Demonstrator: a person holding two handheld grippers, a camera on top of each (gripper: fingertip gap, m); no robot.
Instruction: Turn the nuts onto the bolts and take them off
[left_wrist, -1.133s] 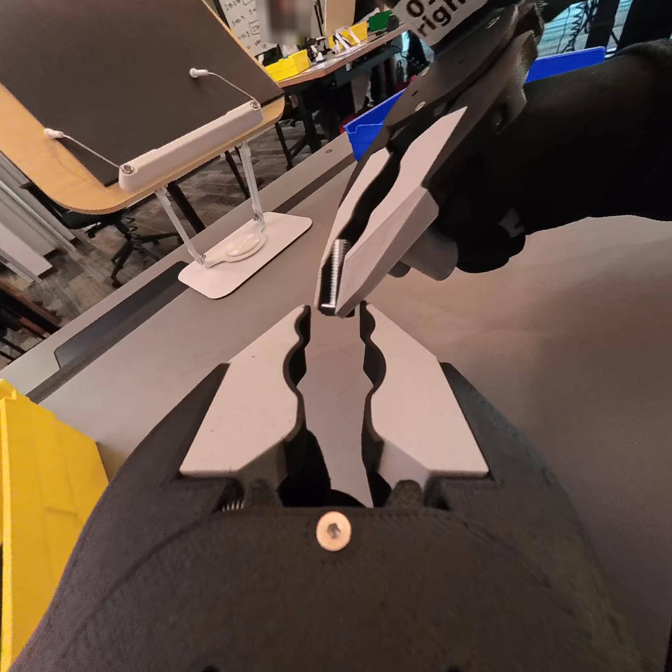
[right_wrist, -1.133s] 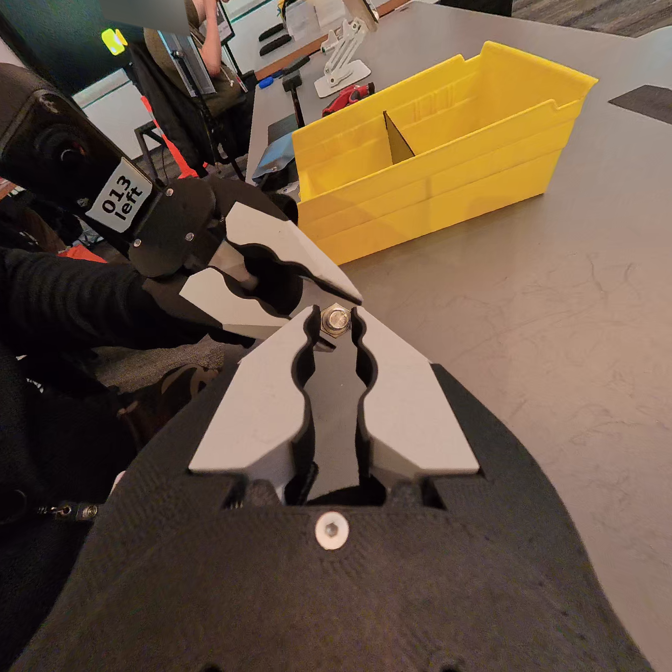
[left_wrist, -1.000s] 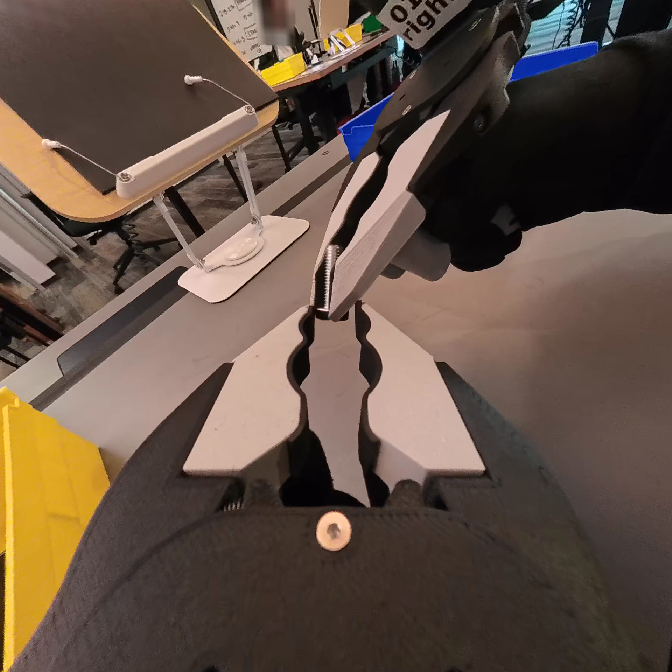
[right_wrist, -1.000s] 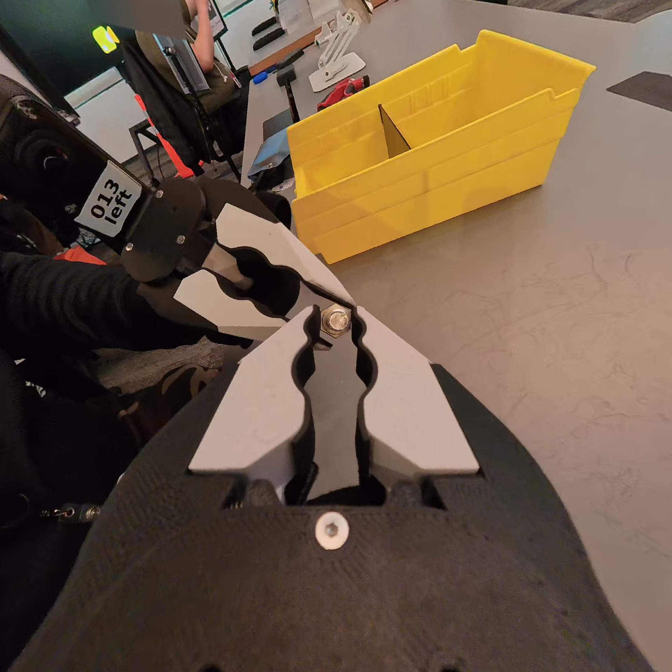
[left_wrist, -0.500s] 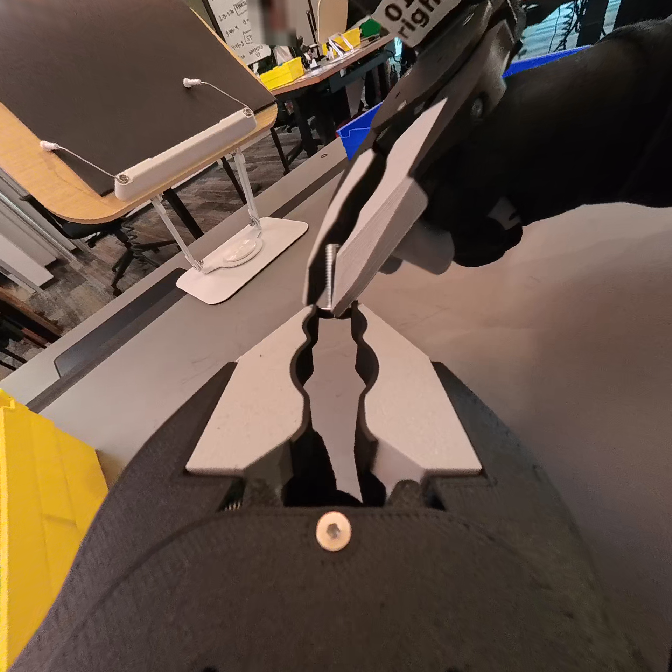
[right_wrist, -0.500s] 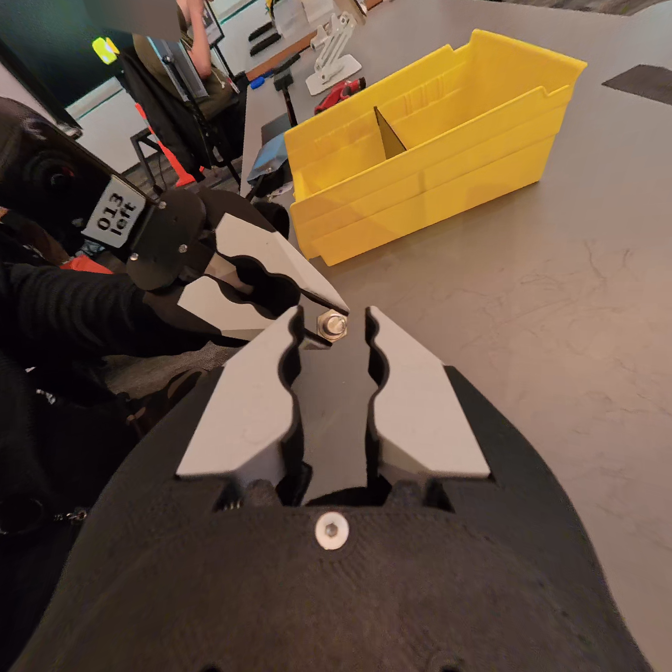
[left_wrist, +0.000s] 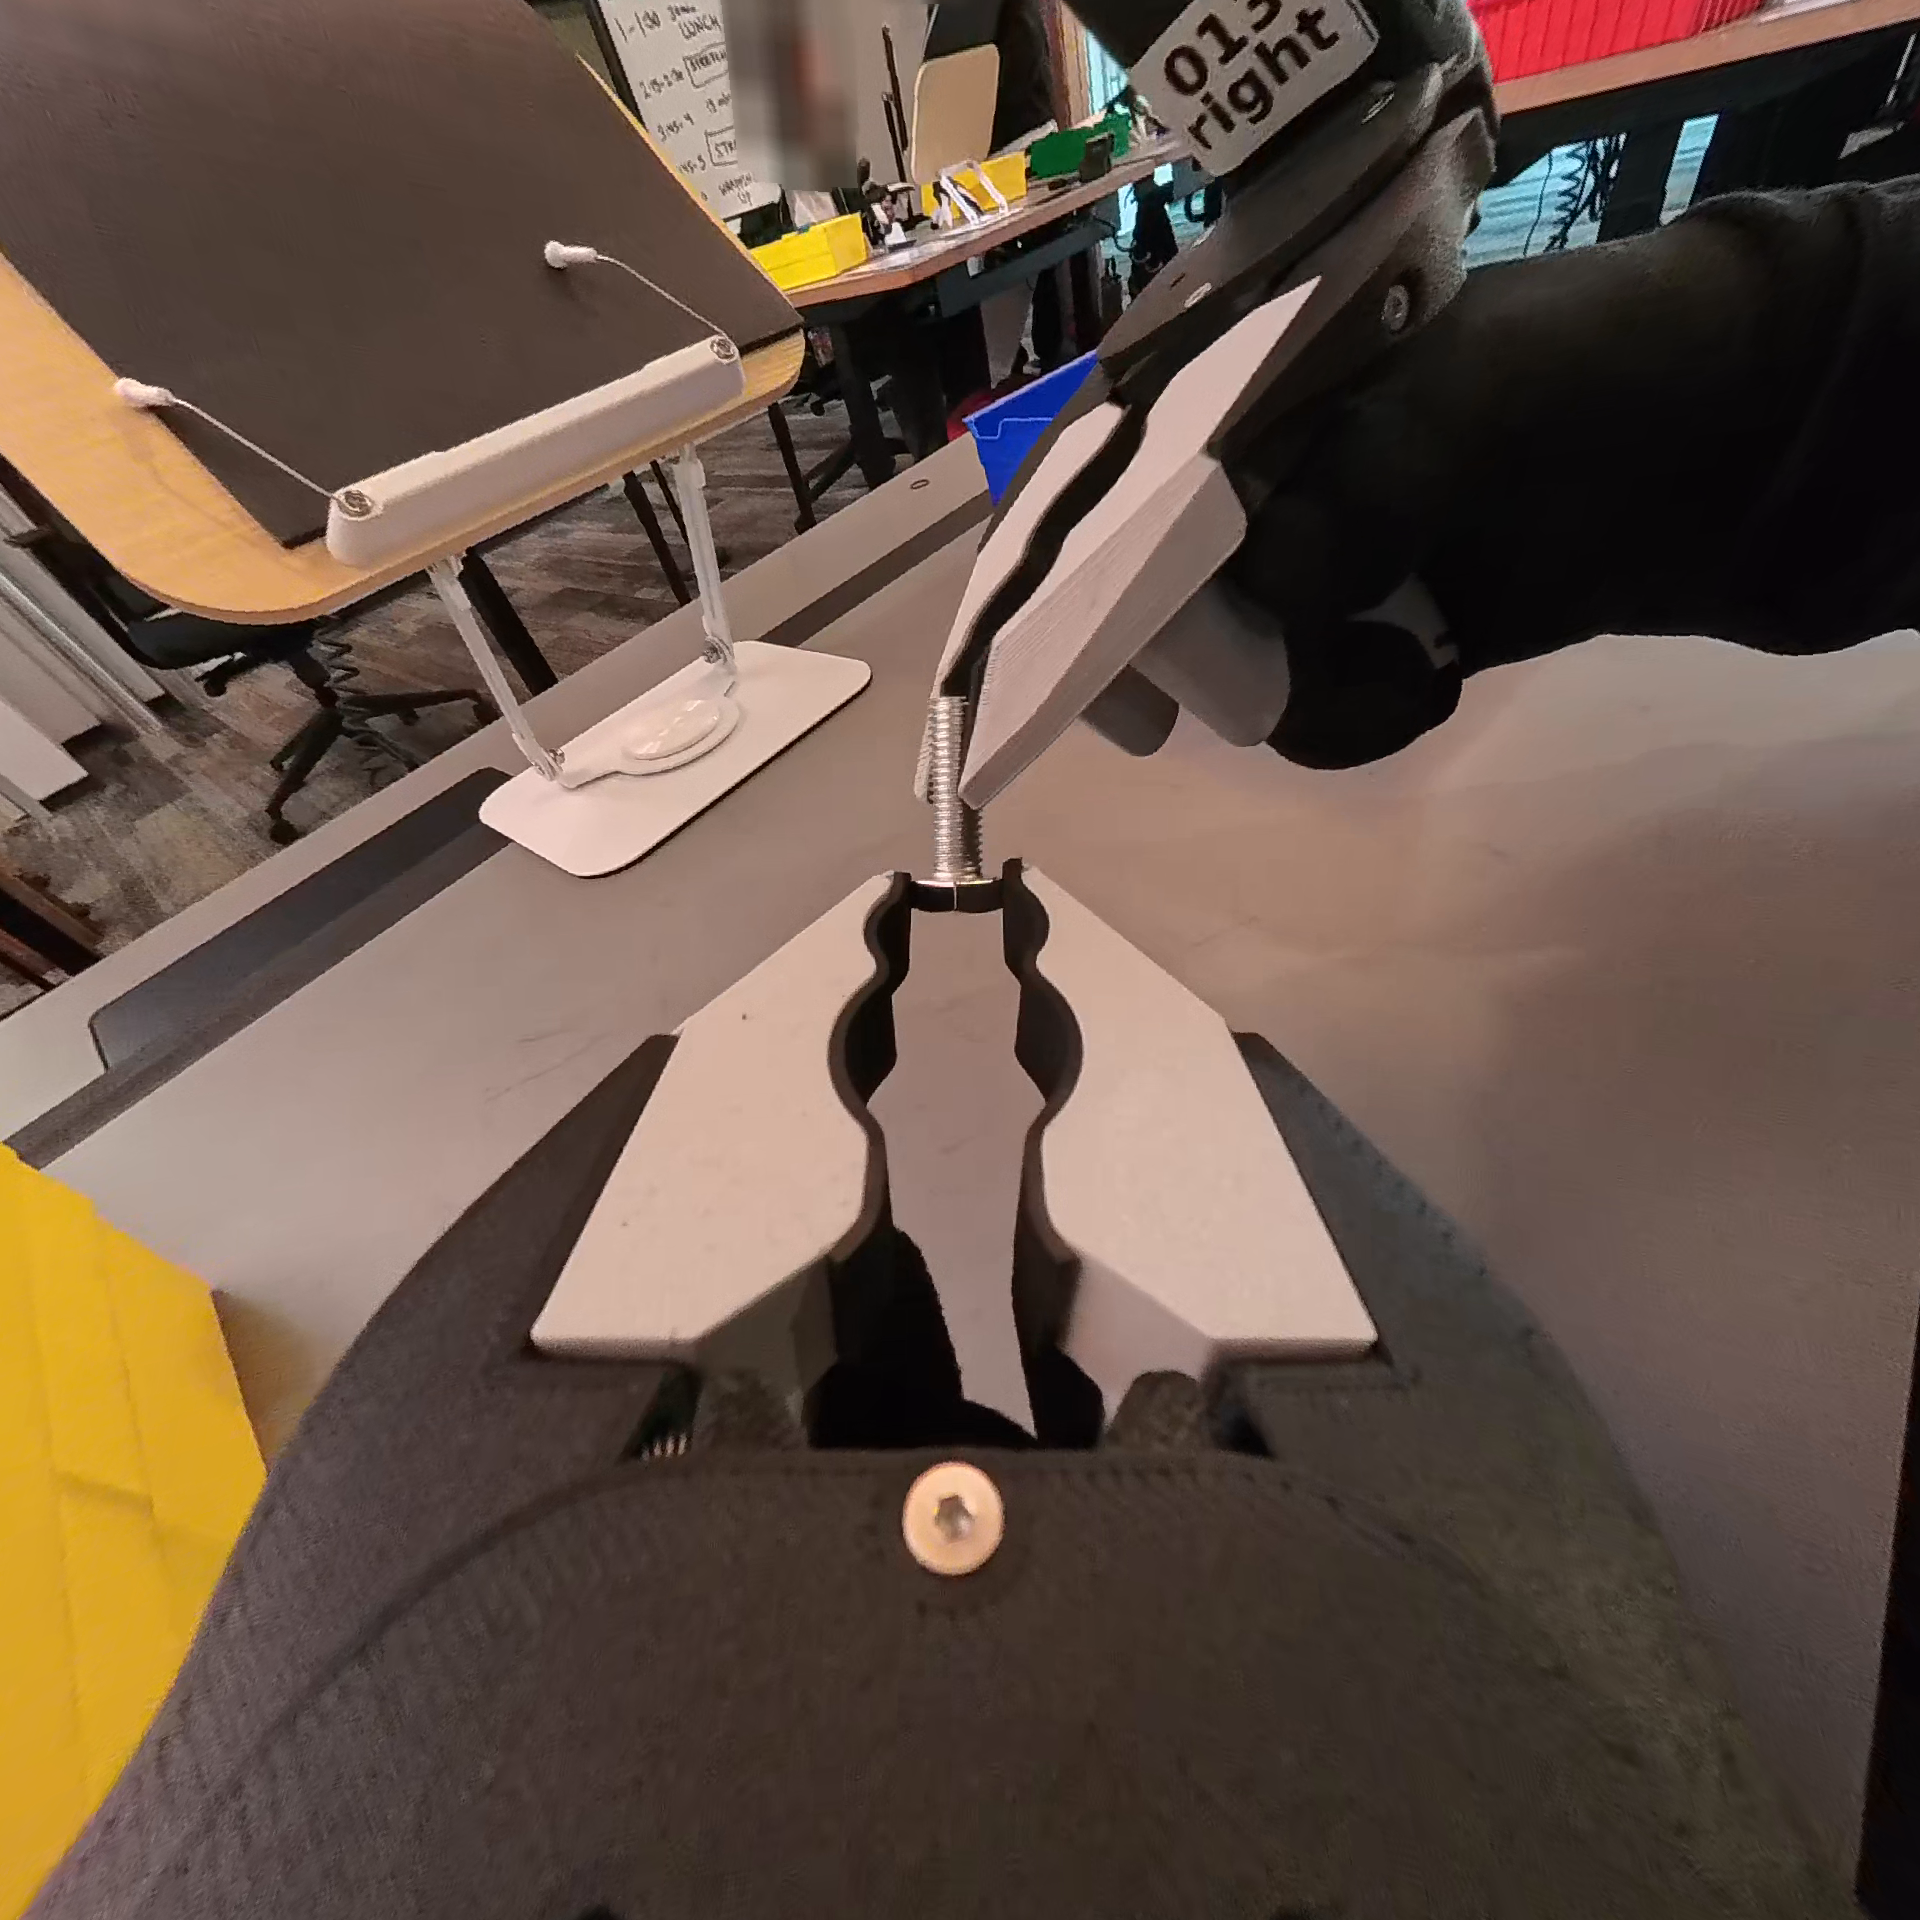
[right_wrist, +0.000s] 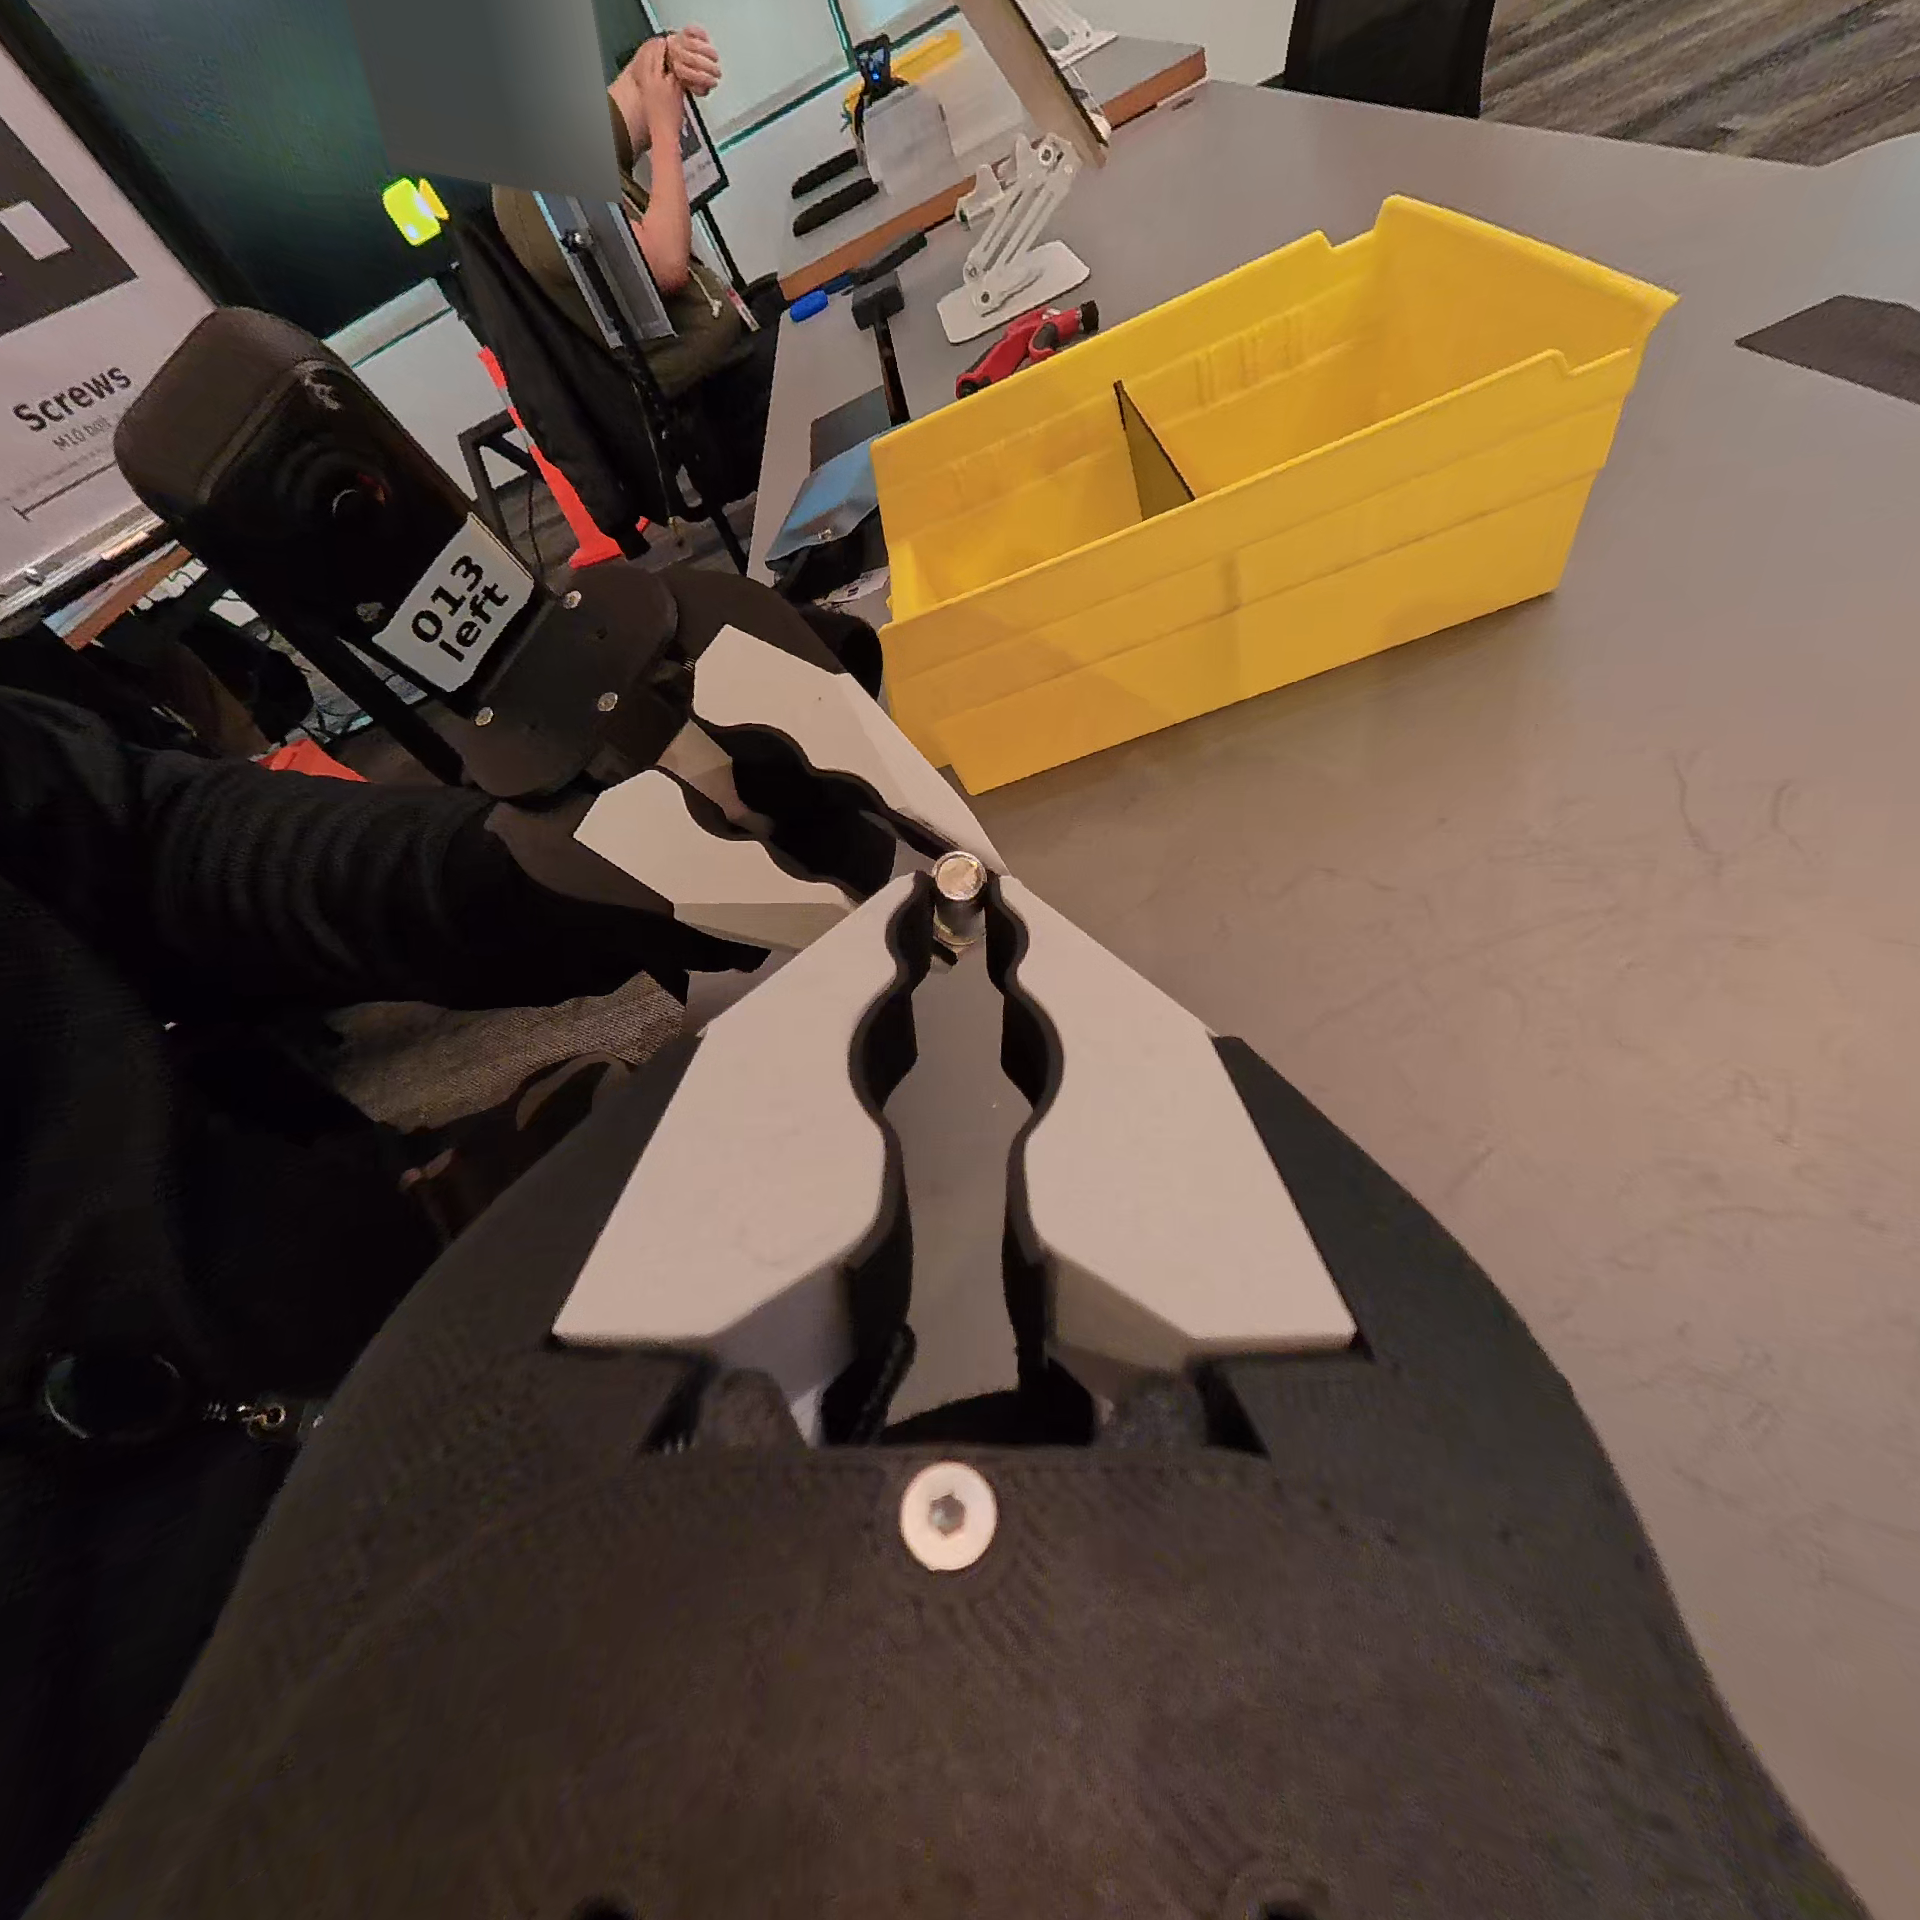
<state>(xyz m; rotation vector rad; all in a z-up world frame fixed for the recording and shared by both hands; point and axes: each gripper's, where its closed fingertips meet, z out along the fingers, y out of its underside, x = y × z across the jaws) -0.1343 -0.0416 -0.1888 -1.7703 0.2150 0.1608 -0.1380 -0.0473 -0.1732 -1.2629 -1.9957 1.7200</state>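
Note:
A silver threaded bolt (left_wrist: 943, 790) stands upright between my two grippers, above the grey table (left_wrist: 1455, 987). My left gripper (left_wrist: 956, 896) is shut on a nut (left_wrist: 956, 898) at the bolt's lower end, pinched in its fingertips. My right gripper (left_wrist: 961, 727) comes down from the upper right and is shut on the bolt's shaft. In the right wrist view my right gripper (right_wrist: 956, 904) holds the bolt (right_wrist: 956, 883), seen end-on at its tips. The left gripper (right_wrist: 914, 842) meets it from the left. The bolt's upper end is hidden inside the right fingers (left_wrist: 1101, 613).
A yellow divided bin (right_wrist: 1247, 582) stands on the table beyond the grippers, and its corner shows at the left (left_wrist: 83, 1403). A white stand (left_wrist: 675, 748) holding a dark board sits at the table's far edge. A blue bin (left_wrist: 1023, 436) is behind. A person (right_wrist: 644, 208) sits farther off.
My right gripper opened half a second ago and has shut again on the bolt, higher up the shaft. More thread shows between the two grippers. The left gripper kept its hold.

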